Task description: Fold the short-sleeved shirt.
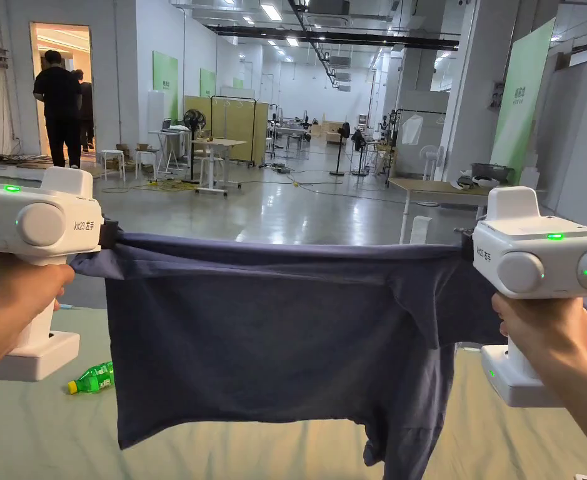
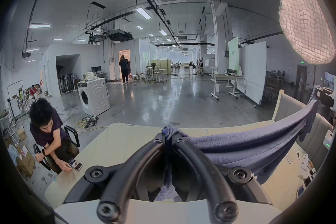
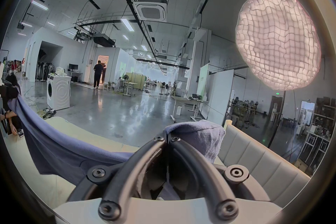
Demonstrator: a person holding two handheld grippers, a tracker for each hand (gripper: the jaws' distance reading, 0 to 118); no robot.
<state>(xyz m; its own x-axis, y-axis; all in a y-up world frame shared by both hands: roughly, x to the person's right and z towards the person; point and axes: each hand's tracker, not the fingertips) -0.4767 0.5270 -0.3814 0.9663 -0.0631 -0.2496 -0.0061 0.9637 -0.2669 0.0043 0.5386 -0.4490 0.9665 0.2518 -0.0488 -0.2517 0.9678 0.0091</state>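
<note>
A dark blue short-sleeved shirt point(image 1: 273, 325) hangs stretched in the air between both grippers, above a pale padded surface point(image 1: 35, 431). My left gripper point(image 1: 109, 234) is shut on its left end, and the cloth bunches at the closed jaw tips point(image 2: 168, 134) in the left gripper view. My right gripper point(image 1: 468, 245) is shut on the right end; in the right gripper view a fold of shirt point(image 3: 200, 135) sticks out past the closed jaws point(image 3: 167, 137). A sleeve point(image 1: 404, 437) dangles at the lower right.
A green plastic bottle point(image 1: 92, 378) lies on the padded surface at the left. A seated person point(image 2: 49, 129) with a phone is by its left corner. A washing machine point(image 2: 94, 96), tables, fans and a standing person point(image 1: 60, 106) are farther off across the floor.
</note>
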